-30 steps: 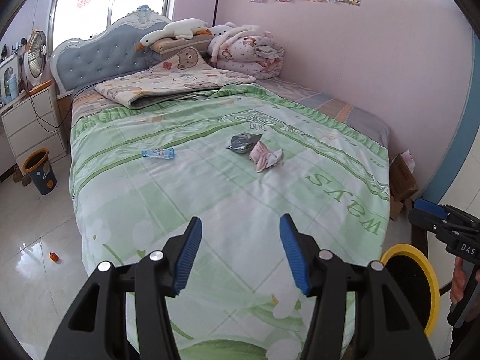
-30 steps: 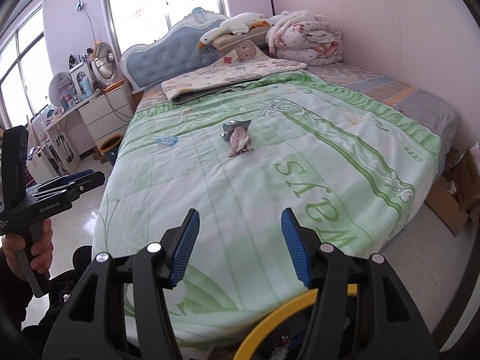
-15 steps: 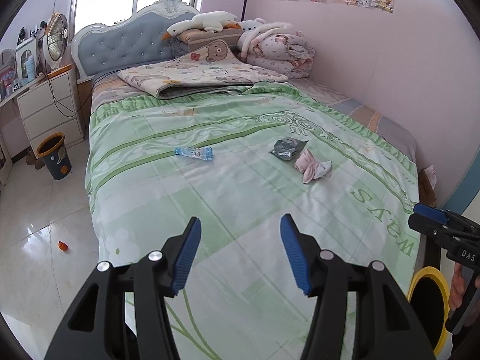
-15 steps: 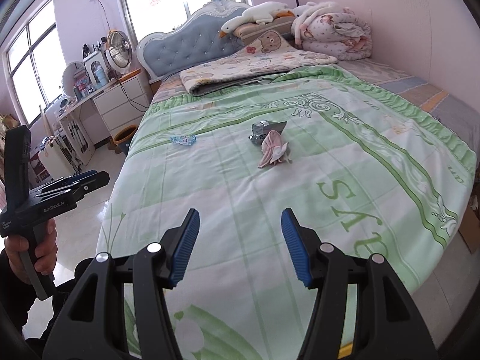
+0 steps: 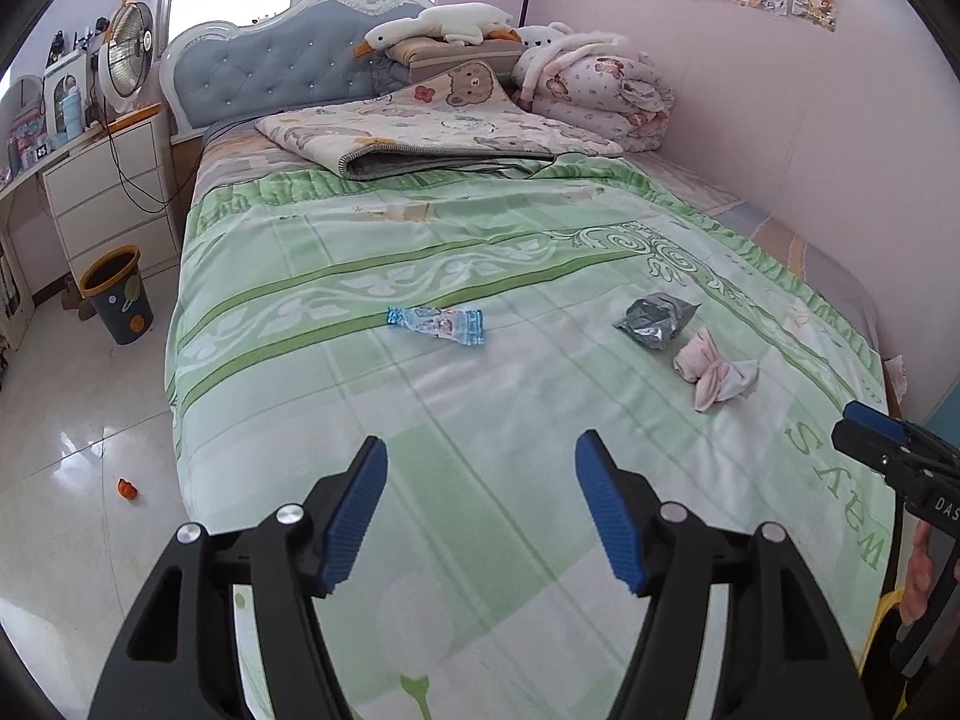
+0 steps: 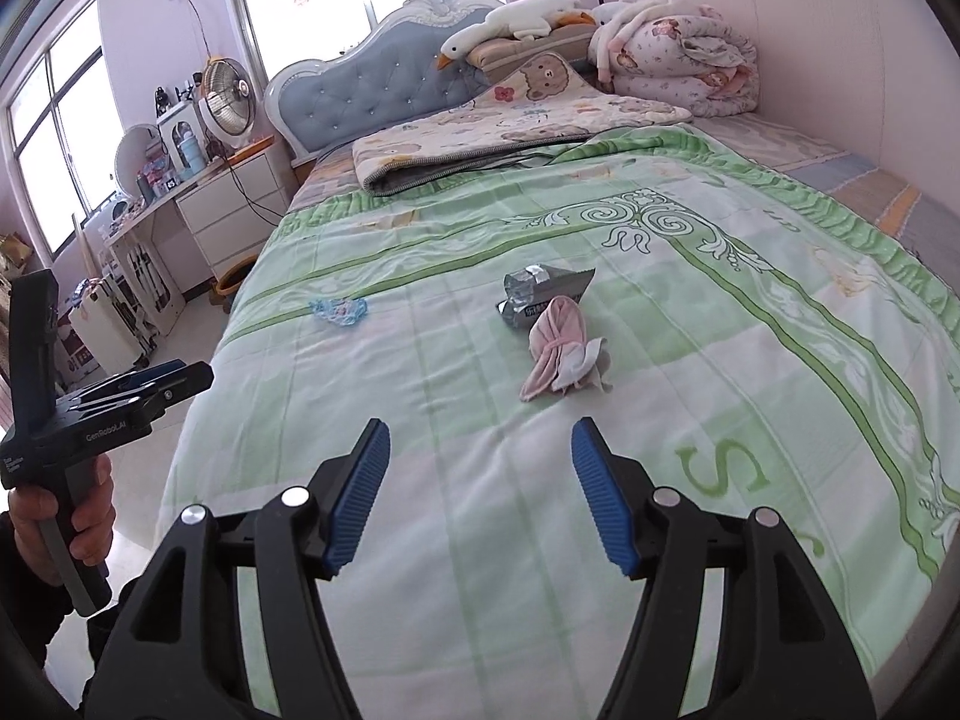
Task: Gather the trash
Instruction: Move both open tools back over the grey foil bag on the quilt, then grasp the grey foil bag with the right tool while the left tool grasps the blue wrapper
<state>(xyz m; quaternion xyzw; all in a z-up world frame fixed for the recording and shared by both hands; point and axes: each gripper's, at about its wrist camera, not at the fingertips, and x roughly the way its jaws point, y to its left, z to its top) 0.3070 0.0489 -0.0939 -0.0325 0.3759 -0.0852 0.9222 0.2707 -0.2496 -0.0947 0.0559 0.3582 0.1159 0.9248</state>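
While we hold both tools above the foot of the bed (image 5: 420, 540), neither has taken anything: the left hand-held gripper (image 5: 477, 498) has its jaws spread wide and empty, and the right hand-held gripper (image 6: 474, 480) is likewise spread with nothing between its pads. We judge this to be the approach step, with no trash collected yet.

Ahead of the right tool, on the green quilt (image 6: 690, 420), lies a crumpled pink-and-white piece (image 6: 561, 351), which looks like cloth or tissue; we cannot tell which. Just beyond it, touching or nearly so, sits a silver foil wrapper (image 6: 540, 291). Off to the left, well apart from those two, lies a blue plastic wrapper (image 5: 437, 324), roughly in line with the left tool.

Next we would lower a tool onto its nearest piece and close on a raised fold; flat film on soft bedding may slide or bring quilt with it.

Farther off, a small bin (image 5: 117, 294) with an orange rim stands on the floor by the bedside drawers (image 5: 105, 192), a likely destination. At the headboard (image 5: 288, 66) lie a folded blanket, bundled bedding and a plush goose (image 5: 438, 24).
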